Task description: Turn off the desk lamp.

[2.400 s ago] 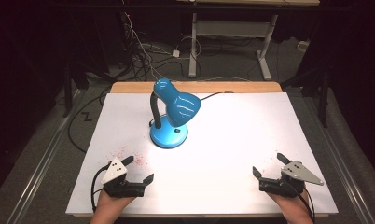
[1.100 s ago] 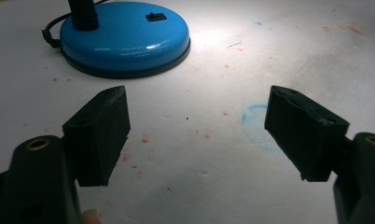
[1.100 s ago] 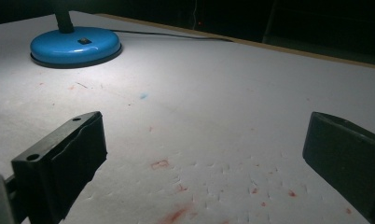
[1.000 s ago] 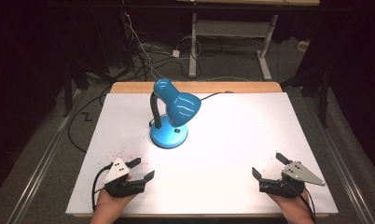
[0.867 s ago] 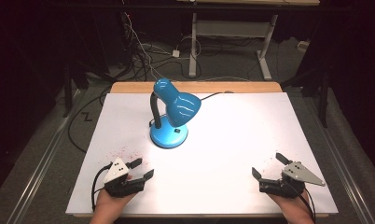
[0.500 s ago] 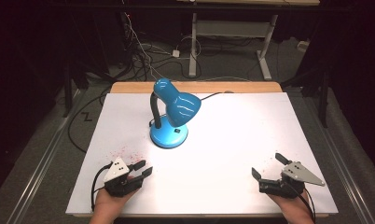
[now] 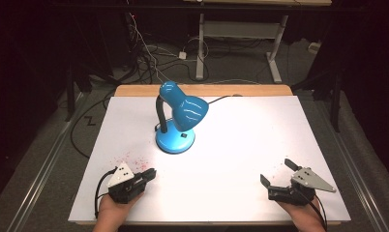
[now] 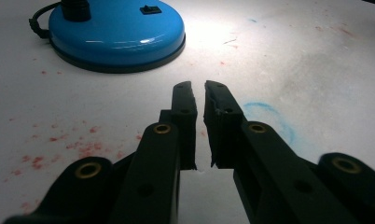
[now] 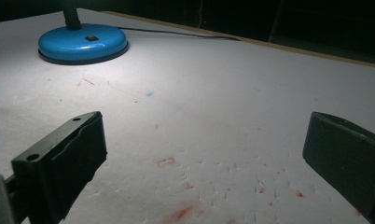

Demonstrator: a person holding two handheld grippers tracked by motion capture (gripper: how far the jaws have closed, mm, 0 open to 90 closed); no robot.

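A blue desk lamp (image 7: 175, 140) stands on the white sheet (image 7: 250, 135) at the back left of centre, its shade (image 7: 188, 111) tilted down to the right. My left gripper (image 7: 151, 172) rests near the front left edge, pointing at the lamp's base (image 8: 118, 28). Its jaws have just been closing and now stand almost together with only a thin slit and nothing between them (image 8: 198, 86). My right gripper (image 7: 275, 170) lies at the front right, jaws wide apart over bare sheet (image 9: 205, 121), the lamp base (image 9: 83, 43) far off.
Red specks (image 7: 137, 162) and a faint blue ring (image 8: 269, 116) mark the sheet. The lamp's black cord (image 7: 221, 99) runs back over the wooden table edge (image 7: 260, 90). Cables and desk legs (image 7: 200, 53) stand on the dark floor behind.
The left gripper's jaws have closed from wide apart to nearly together, with nothing taken. Both hands and the lamp have kept their places.
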